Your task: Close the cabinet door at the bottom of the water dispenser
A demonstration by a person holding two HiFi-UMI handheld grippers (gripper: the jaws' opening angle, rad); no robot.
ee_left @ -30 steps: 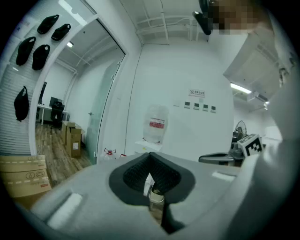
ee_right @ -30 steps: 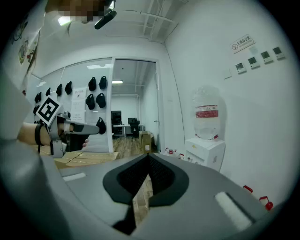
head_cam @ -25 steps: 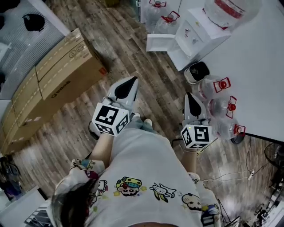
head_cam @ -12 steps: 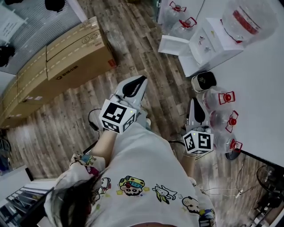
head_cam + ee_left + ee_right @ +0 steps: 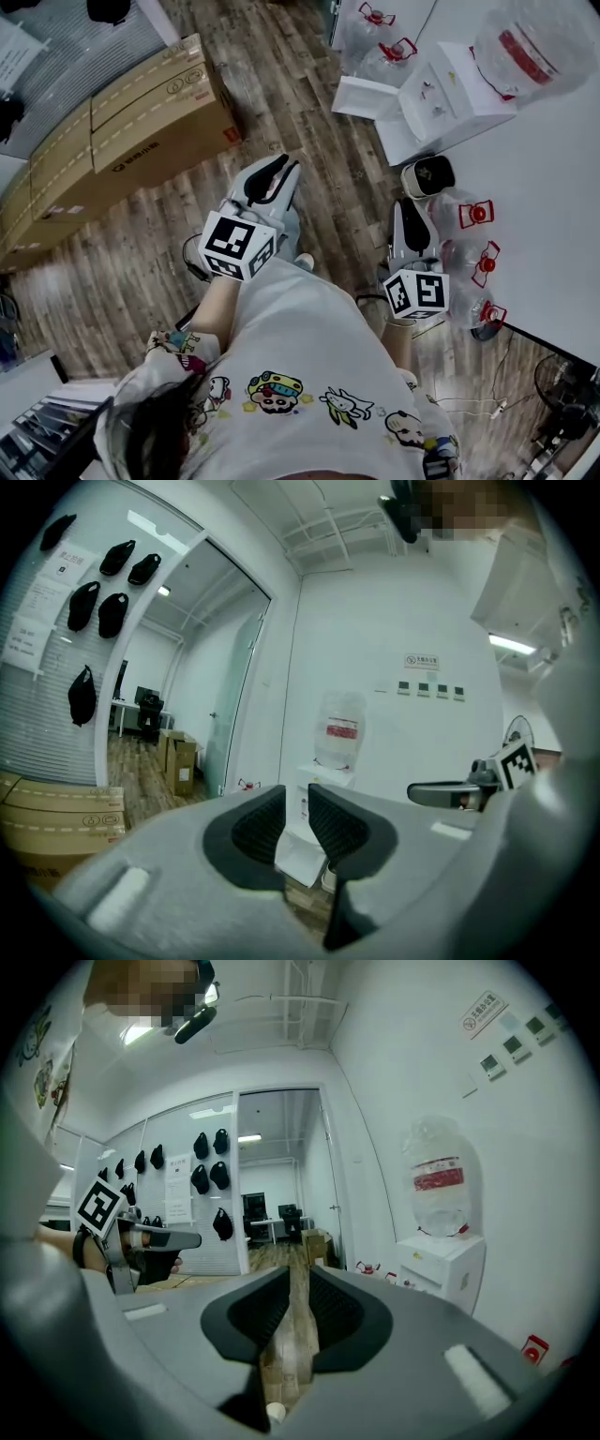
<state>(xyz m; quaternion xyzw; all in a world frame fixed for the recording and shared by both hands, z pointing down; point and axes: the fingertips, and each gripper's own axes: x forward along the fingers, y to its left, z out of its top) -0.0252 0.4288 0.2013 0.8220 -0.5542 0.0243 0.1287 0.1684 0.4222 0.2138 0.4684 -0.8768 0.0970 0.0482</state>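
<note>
The white water dispenser [image 5: 450,89] stands against the wall at the upper right with a large bottle [image 5: 525,47] on top. Its bottom cabinet door [image 5: 366,97] hangs open, swung out over the wooden floor. My left gripper [image 5: 272,173] is held in the air well short of the door; its jaws are opening with nothing between them. My right gripper [image 5: 408,220] is further right, also short of the dispenser, jaws opening and empty. The left gripper view shows the dispenser [image 5: 323,785] and open door [image 5: 302,855] beyond the left gripper [image 5: 297,799]. In the right gripper view the dispenser [image 5: 441,1260] lies right of the right gripper [image 5: 298,1283].
A long cardboard box [image 5: 122,122] lies on the floor at the left. Water bottles [image 5: 473,216] with red caps stand along the wall at the right, others [image 5: 375,28] behind the dispenser. A small dark-topped container [image 5: 427,175] sits beside the dispenser. Cables [image 5: 469,403] trail at lower right.
Both grippers have shifted a little over the floor toward the dispenser side. The left gripper's jaws have parted; the right gripper's jaws show a narrow gap.
</note>
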